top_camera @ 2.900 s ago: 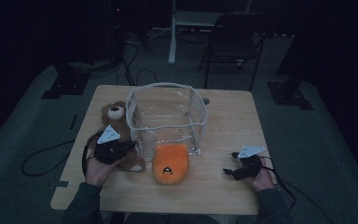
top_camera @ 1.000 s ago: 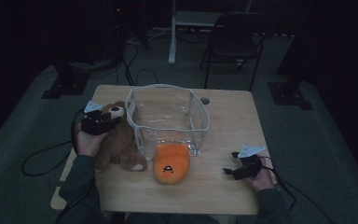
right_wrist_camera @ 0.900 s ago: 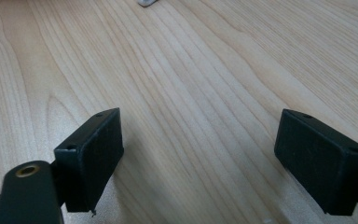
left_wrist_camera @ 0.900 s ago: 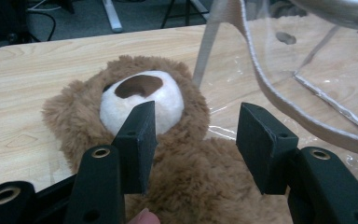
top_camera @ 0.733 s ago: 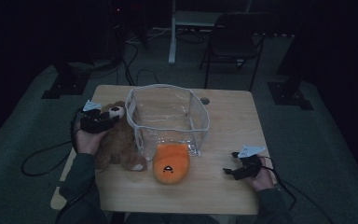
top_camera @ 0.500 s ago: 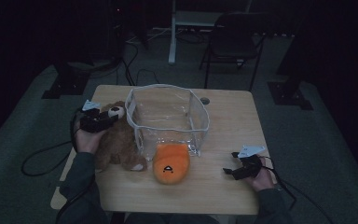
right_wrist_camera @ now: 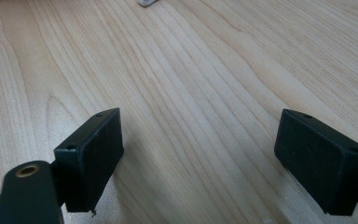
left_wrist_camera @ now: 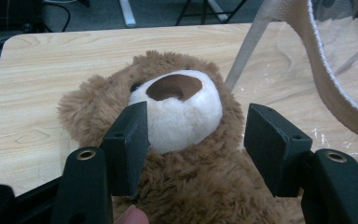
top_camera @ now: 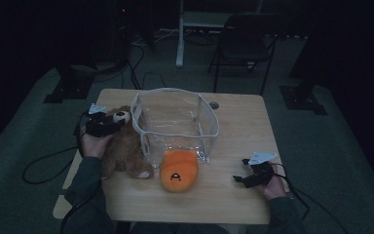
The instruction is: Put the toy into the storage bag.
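Left gripper [left_wrist_camera: 193, 140] up at the teddy bear's [left_wrist_camera: 177, 140] head, on the left side of the table [top_camera: 238, 126], just beside the clear bag [top_camera: 175, 122]. Jaws about half open and just been opening wider, snout between them, pads not pressing yet by the look of it. Right gripper [right_wrist_camera: 209, 163] parked near the near right corner, jaws wide, nothing in them, bare wood underneath.

Risky bit: closing on plush fur alone could slip off the head, or snag the bag's white rim [left_wrist_camera: 317, 60] right next to it. Orange plush [top_camera: 177, 170] sitting against the bag's near side. Little room left of the bear before the table edge; plenty of open wood to the right.
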The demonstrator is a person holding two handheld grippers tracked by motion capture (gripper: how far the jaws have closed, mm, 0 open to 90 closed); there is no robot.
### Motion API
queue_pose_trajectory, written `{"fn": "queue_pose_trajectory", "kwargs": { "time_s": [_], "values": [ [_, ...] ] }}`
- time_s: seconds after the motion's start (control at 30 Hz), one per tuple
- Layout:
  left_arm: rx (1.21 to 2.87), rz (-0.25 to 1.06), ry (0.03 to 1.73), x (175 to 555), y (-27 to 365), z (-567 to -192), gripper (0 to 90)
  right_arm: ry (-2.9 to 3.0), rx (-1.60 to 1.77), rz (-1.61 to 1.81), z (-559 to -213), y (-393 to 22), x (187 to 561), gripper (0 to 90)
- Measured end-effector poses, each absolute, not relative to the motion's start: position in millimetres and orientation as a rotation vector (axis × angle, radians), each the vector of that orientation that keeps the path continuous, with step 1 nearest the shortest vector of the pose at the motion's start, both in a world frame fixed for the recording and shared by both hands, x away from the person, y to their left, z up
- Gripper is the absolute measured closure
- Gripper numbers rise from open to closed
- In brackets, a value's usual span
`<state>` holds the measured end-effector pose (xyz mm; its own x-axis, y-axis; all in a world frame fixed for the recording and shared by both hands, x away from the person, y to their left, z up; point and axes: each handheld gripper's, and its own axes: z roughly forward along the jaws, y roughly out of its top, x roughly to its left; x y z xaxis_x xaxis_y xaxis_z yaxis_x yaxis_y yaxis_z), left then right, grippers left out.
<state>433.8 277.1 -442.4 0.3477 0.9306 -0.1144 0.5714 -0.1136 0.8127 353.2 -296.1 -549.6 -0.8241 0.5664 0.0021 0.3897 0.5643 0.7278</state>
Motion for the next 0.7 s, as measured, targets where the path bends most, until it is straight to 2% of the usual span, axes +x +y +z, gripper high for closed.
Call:
{"fn": "queue_pose_trajectory", "kwargs": {
  "time_s": [0.37, 0.7],
  "values": [
    [1.775, 0.523, 1.395, 438.3, 272.0, -448.1, 39.2, 2.567, 0.798, 1.109, -549.6, -296.1, 353.2, 14.7],
    [1.719, 0.544, 1.505, 445.1, 264.8, -443.7, 31.3, 2.567, 0.799, 1.109, -549.5, -296.1, 353.2, 14.7]
  ]
}}
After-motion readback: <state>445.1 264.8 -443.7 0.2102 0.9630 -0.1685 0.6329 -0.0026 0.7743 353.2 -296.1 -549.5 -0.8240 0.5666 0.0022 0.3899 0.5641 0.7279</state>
